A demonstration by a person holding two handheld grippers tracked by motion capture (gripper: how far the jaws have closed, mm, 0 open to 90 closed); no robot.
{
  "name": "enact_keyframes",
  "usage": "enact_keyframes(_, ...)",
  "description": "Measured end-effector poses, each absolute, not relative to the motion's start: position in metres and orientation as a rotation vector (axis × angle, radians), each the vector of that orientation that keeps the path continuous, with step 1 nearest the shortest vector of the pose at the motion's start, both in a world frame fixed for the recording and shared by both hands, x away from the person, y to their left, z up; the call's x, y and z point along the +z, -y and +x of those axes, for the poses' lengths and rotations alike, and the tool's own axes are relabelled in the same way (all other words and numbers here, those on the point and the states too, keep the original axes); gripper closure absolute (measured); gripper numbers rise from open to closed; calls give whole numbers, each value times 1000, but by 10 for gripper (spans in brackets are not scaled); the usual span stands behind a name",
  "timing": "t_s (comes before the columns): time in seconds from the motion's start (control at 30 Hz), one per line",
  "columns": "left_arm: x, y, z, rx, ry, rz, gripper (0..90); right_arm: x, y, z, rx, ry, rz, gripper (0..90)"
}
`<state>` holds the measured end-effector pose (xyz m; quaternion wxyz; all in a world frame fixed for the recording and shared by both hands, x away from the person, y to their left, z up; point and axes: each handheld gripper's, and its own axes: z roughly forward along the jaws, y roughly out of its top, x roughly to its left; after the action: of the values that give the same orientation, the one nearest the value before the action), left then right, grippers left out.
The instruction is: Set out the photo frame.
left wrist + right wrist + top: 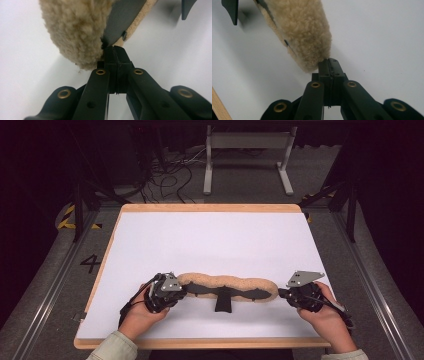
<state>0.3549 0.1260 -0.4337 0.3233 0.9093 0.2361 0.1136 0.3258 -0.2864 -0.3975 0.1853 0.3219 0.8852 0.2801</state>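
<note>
Two tools: left tool (186, 290), right tool (281, 292) clenched | one fleece pad (227, 282) between | one table (210, 230)

1. A tan, curly fleece pad (227, 281) is seen, backed by a flat black plate (223, 292).
2. The table top (210, 240) is covered in plain white, edged with light wood.
3. Both grippers (186, 291) (281, 293) are black, with brass-coloured rivets (100, 72) and grey top plates (303, 278).
</note>
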Motion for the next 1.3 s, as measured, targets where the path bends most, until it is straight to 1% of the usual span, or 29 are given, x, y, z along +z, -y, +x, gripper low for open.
enact_keyframes(0.3, -436, -123, 357, 303, -623, 2413, 900, -396, 284, 320, 776, -2536, 863, 900)
enact_keyframes(0.5, -438, -125, 369, 315, -704, 2383, 899, -396, 279, 312, 777, -2574, 818, 900)
enact_keyframes(0.67, -437, -118, 383, 376, -767, 2389, 892, -397, 271, 307, 760, -2606, 789, 900)
enact_keyframes(0.8, -438, -115, 400, 308, -870, 2337, 891, -401, 260, 305, 764, -2652, 726, 900)
enact_keyframes(0.87, -437, -114, 404, 294, -891, 2324, 885, -402, 253, 303, 793, -2669, 703, 900)
enact_keyframes(0.97, -436, -107, 411, 308, -942, 2304, 885, -403, 245, 302, 786, -2692, 671, 900)
enact_keyframes(1.13, -438, -102, 421, 259, -1005, 2255, 879, -404, 236, 296, 799, -2729, 621, 900)
enact_keyframes(1.3, -433, -106, 411, 266, -991, 2239, 867, -404, 235, 296, 797, -2723, 615, 900)
